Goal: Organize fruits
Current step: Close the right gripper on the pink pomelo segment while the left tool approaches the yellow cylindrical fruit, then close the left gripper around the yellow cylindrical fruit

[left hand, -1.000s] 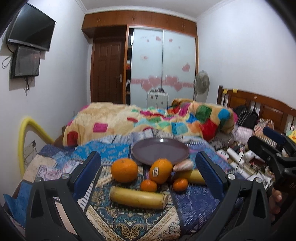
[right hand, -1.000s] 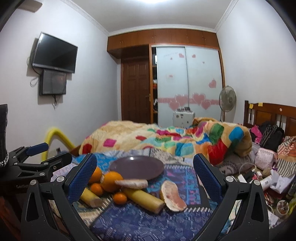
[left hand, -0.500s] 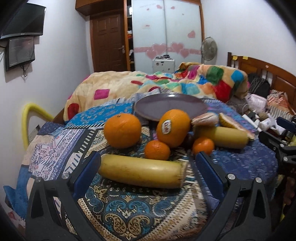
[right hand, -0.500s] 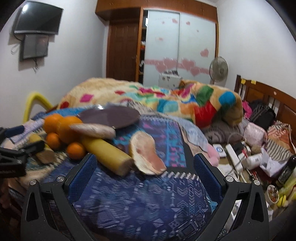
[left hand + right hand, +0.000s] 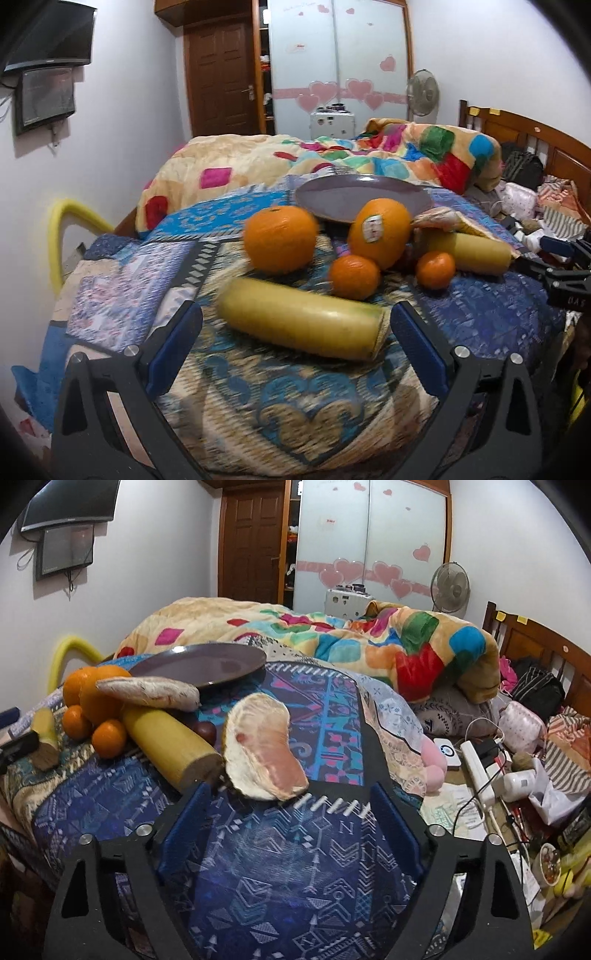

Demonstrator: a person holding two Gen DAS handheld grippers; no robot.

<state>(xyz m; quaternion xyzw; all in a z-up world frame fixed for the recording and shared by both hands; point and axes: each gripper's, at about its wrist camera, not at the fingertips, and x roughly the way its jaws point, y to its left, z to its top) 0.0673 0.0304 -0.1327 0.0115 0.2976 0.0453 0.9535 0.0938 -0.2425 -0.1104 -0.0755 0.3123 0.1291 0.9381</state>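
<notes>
The patterned blue cloth (image 5: 122,291) covers the lower two thirds of both views; in the left view its left edge drops away at the lower left, and bare cloth lies between the fruit and the camera. The colourful blanket (image 5: 399,155) rises behind it across the middle. The purple plate (image 5: 343,195) sits at upper centre of the left view, its near rim touching the stickered orange (image 5: 384,229); in the right view the plate (image 5: 207,664) lies at centre left with open cloth to its right.

The near yellow stalk piece (image 5: 299,323) lies crosswise at centre of the left view. A plain orange (image 5: 279,238) stands just behind it, with two small oranges (image 5: 354,277) to the right. A second yellow stalk piece (image 5: 465,253) lies at right of centre, touching the far small orange. In the right view a pomelo wedge (image 5: 262,749) rests at centre, just beside the cut end of that stalk piece (image 5: 166,746); another wedge (image 5: 147,692) lies across the fruit pile.

The orange's sticker (image 5: 372,228) has print too small to read.

The left claw (image 5: 295,347) points level at the near stalk piece, fingers spread wide on either side of it, holding nothing. The right claw (image 5: 290,818) hangs low over bare cloth, fingers wide apart and empty, tips just short of the wedge.
</notes>
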